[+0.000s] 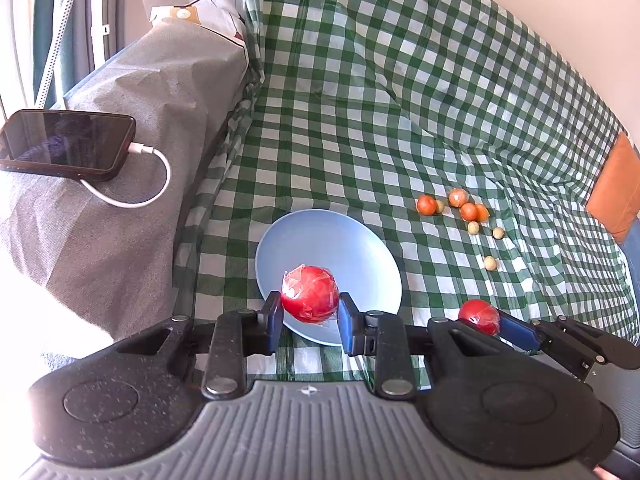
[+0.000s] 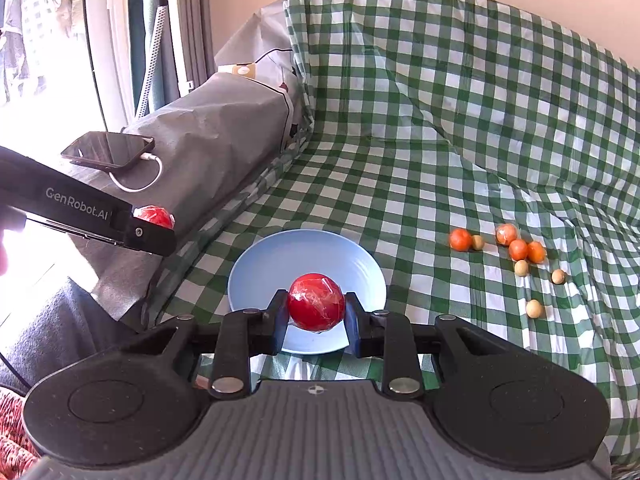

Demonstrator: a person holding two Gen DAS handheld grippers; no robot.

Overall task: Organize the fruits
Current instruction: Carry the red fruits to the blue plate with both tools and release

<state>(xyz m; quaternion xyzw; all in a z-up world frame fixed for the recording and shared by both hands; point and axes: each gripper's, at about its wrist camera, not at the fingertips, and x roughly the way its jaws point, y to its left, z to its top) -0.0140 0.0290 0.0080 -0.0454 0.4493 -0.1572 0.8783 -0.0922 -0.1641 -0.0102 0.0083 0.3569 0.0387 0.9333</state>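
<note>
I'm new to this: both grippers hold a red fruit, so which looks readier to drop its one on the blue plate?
Probably the right gripper: its red fruit hangs over the blue plate, nearer the middle.

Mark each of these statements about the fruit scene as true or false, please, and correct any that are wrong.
1. Each gripper is shut on a red plastic-wrapped fruit. True: the left gripper holds one red fruit, and the right gripper holds another red fruit.
2. The blue plate already has fruit lying on it. False: it is bare; both red fruits are held in the grippers.
3. The small orange fruits lie on the green checked cloth, to the right of the plate. True.
4. The phone lies on the checked cloth. False: it rests on the grey cover at the left, with a white cable plugged in.
</note>
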